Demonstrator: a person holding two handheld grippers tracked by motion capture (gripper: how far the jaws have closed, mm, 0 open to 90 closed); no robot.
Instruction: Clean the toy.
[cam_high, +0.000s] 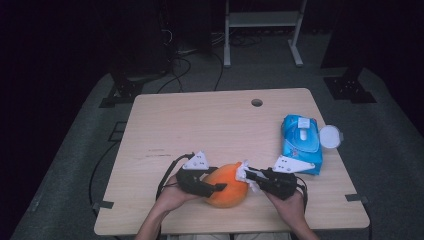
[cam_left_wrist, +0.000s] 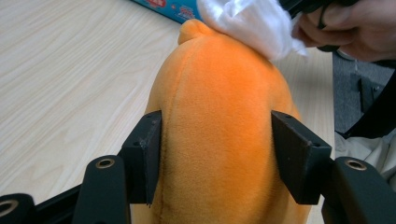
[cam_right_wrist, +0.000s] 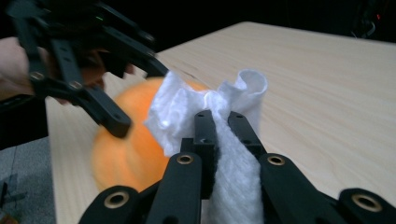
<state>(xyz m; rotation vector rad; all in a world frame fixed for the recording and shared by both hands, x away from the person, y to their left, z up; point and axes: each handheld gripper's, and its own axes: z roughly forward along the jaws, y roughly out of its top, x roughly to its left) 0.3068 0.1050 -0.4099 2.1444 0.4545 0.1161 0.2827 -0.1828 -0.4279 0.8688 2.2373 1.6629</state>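
Forearms enter at the bottom centre of the high view, each hand carrying a hand-held gripper. At lower centre of that frame, the left hand-held gripper (cam_high: 218, 187) is clamped on an orange plush toy (cam_high: 227, 185), which lies on the table (cam_high: 200, 125) near its front edge. In the left gripper view the two black pads are pressed against the toy's flanks (cam_left_wrist: 219, 135), one on each side; the grip appears meant to keep the soft body from sliding while it is being wiped.

Just to the right in the high view, the right hand-held gripper (cam_high: 246, 174) is closed tight on a white wipe (cam_high: 243, 172). In the right gripper view the wipe (cam_right_wrist: 210, 116) is pinched between the narrow jaws, with loose folds standing up past their tips, so that cloth rather than plastic meets the plush. The wipe is laid against the toy's upper end, as seen at the top of the left gripper view (cam_left_wrist: 247, 23).

Farther back, at right of centre in the high view, a blue pack of wipes (cam_high: 301, 142) lies flat on the table, kept within easy reach, with a white round lid (cam_high: 330, 136) beside it at the table's right edge.
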